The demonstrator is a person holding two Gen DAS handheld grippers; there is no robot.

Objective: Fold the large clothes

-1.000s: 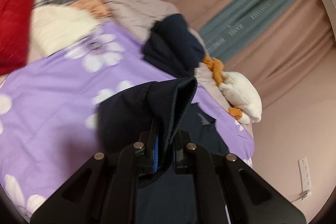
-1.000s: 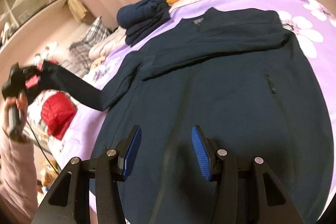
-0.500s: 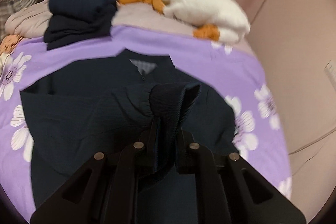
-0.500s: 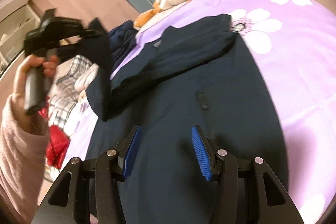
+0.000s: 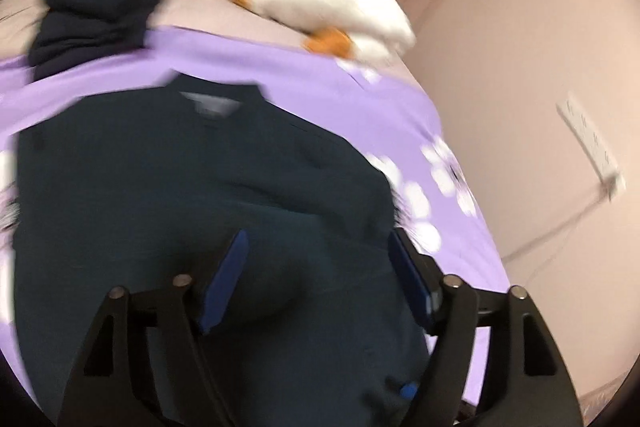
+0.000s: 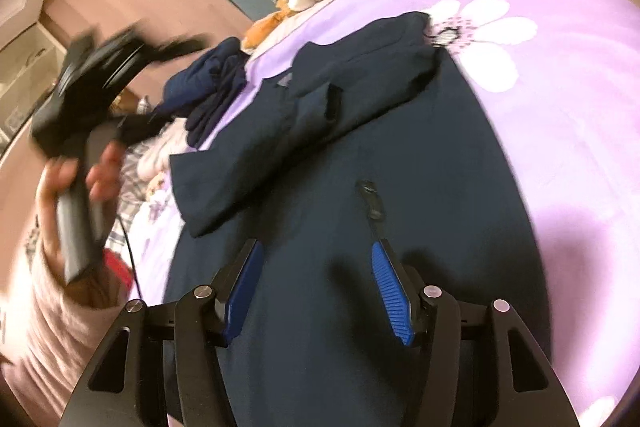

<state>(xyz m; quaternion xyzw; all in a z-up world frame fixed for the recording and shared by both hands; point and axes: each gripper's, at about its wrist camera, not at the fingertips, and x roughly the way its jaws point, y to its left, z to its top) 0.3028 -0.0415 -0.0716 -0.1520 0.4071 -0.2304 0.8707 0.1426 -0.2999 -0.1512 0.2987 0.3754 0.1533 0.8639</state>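
Left hand-held gripper (image 5: 316, 279) jaws just opening wide, sleeve (image 6: 256, 163) dropped across jacket (image 6: 400, 167); right hand-held gripper (image 6: 316, 287) half-open, empty; loose sleeve may slide, spoiling fold.

The left gripper (image 5: 316, 283) points forward and downward, its jaws standing wide apart after just opening, with nothing pressed between the blue pads (image 5: 224, 283). In the right wrist view it appears blurred at the far left, raised, its handle gripped by the left hand (image 6: 80, 187) with fingers wrapped around it; a pale pink sleeve (image 6: 44, 327) covers the forearm. The right gripper (image 6: 316, 287) also tilts downward, its jaws parted and having just widened a little, with nothing clamped between its ribbed blue pads (image 6: 390, 291).
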